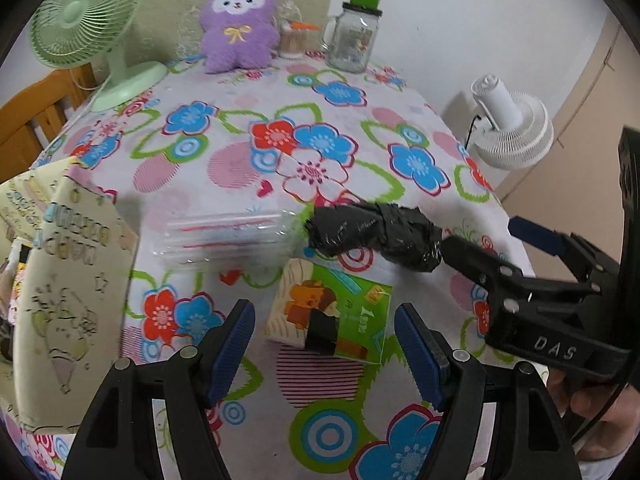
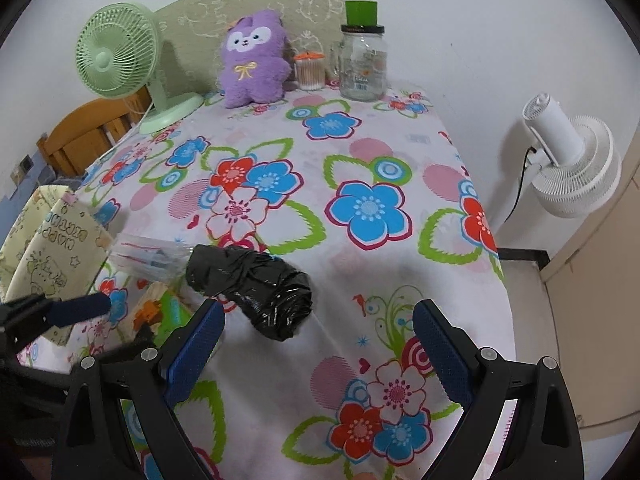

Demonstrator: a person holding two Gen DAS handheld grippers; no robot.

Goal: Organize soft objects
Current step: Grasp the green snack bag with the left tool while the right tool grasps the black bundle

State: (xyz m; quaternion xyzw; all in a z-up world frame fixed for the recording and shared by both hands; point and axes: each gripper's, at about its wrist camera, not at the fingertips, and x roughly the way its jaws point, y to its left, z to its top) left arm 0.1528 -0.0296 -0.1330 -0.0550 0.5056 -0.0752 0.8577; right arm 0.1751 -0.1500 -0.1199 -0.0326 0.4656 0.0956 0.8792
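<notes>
A black plastic-wrapped roll (image 1: pixel 376 238) lies on the flowered tablecloth; it also shows in the right wrist view (image 2: pixel 252 286). A green tissue pack (image 1: pixel 330 318) lies just ahead of my open, empty left gripper (image 1: pixel 324 344). A clear packet of straws (image 1: pixel 228 238) lies left of the roll. My right gripper (image 2: pixel 318 344) is open and empty, just behind the roll's right end; it shows in the left wrist view (image 1: pixel 480 240) at the roll's end. A purple plush toy (image 2: pixel 254 60) sits upright at the table's far edge.
A cream cartoon-print fabric bin (image 1: pixel 60 288) stands at the left table edge. A green desk fan (image 2: pixel 120 60), a cotton swab jar (image 2: pixel 310 72) and a glass mug jar (image 2: pixel 362 64) stand at the back. A white fan (image 2: pixel 568 160) stands off the table's right side.
</notes>
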